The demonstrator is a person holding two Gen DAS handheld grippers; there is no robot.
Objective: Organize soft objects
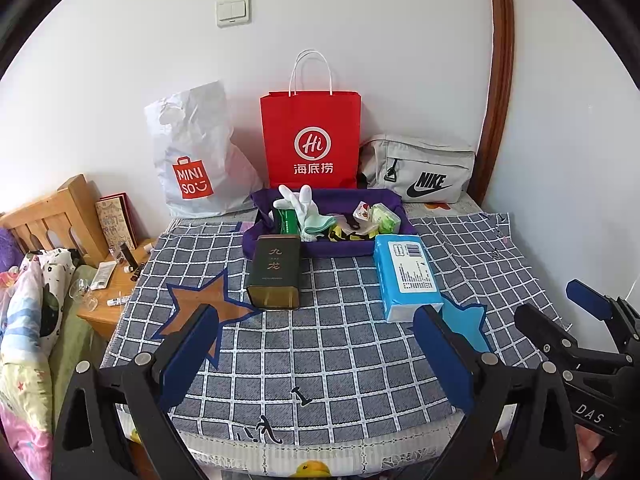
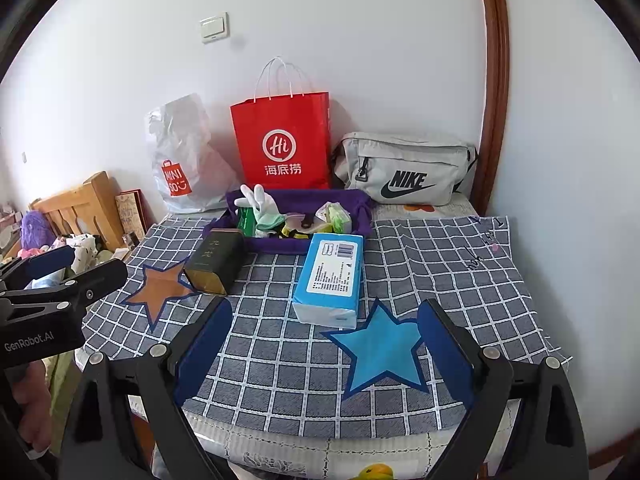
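Observation:
A purple fabric tray (image 1: 394, 199) (image 2: 360, 202) at the back of the checked cloth holds a white glove (image 1: 301, 200) (image 2: 256, 198), a green packet (image 1: 286, 220), and several small soft items (image 1: 380, 216). A blue tissue pack (image 1: 408, 276) (image 2: 330, 278) and a dark tea tin (image 1: 274, 272) (image 2: 214, 260) lie in front of it. My left gripper (image 1: 316, 328) is open and empty above the cloth's near part. My right gripper (image 2: 326, 322) is open and empty, near the blue star (image 2: 382, 350).
A red paper bag (image 1: 310, 140), a white Miniso bag (image 1: 192, 156) and a grey Nike pouch (image 1: 424, 168) stand against the wall. A brown star (image 1: 204, 304) marks the cloth's left. A wooden bedside table (image 1: 108, 280) with clutter and bedding lie to the left.

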